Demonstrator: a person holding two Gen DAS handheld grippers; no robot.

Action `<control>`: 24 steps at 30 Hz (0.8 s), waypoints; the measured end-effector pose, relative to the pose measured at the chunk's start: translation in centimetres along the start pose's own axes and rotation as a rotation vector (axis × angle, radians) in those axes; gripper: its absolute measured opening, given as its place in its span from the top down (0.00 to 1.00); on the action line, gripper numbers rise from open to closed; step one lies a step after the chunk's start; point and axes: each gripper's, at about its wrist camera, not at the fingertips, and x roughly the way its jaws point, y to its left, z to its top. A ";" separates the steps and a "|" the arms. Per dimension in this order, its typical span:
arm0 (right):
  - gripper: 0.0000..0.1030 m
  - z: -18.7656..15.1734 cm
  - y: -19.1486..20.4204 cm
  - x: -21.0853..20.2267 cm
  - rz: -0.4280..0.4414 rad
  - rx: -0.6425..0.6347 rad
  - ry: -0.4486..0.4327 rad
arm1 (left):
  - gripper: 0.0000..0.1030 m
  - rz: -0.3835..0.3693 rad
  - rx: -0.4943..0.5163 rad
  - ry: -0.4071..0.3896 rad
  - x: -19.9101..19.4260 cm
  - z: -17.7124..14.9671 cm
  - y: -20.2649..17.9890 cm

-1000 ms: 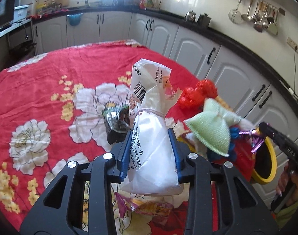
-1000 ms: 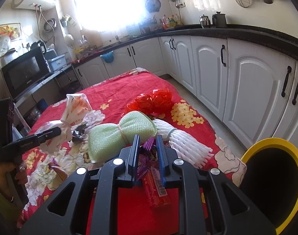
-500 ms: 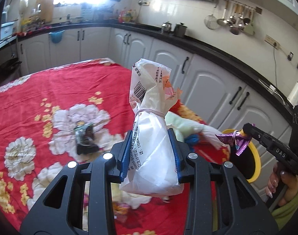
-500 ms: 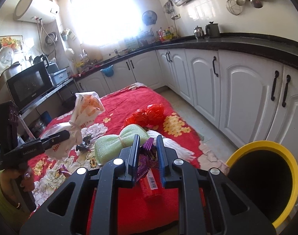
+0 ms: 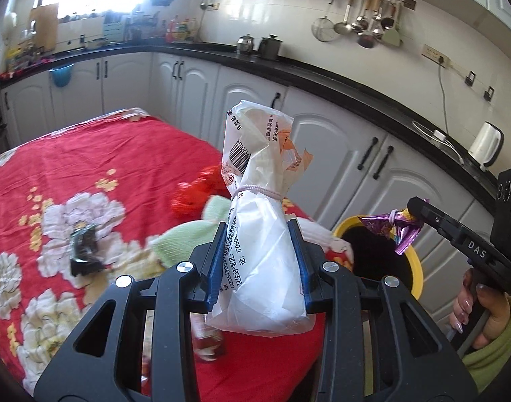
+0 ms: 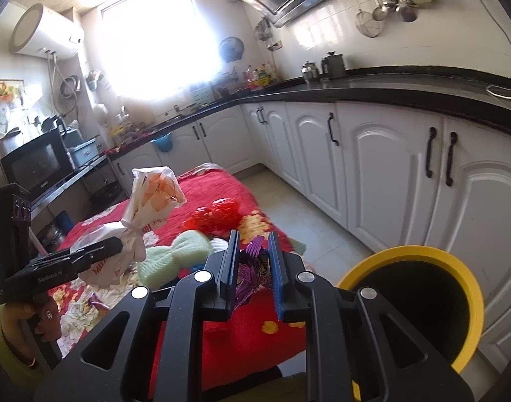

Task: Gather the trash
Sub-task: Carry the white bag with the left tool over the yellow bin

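My left gripper is shut on a tied white plastic bag, held upright above the table's right edge; in the right wrist view the bag hangs at the left. My right gripper is shut on a crinkled purple foil wrapper, which the left wrist view shows as the wrapper over the rim of the yellow-rimmed black bin. The bin stands on the floor to the right of the table.
On the red flowered tablecloth lie a dark wrapper, a green foam net, red mesh netting, a white foam net and a small packet. White cabinets line the wall behind the bin. A hand holds the right gripper's handle.
Both grippers have lifted and swung right, away from the table and toward the bin. The purple wrapper now hangs over the bin's rim; the bag stays clamped.
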 end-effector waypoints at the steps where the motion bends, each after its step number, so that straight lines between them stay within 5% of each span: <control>1: 0.84 0.0 -0.4 -0.2 -0.008 0.004 -0.004 | 0.73 -0.006 0.006 0.001 0.1 0.0 -0.4; 24: 0.84 -2.0 -9.5 -3.8 -0.167 0.127 -0.047 | 0.73 -0.153 0.165 0.106 6.1 -1.5 -11.0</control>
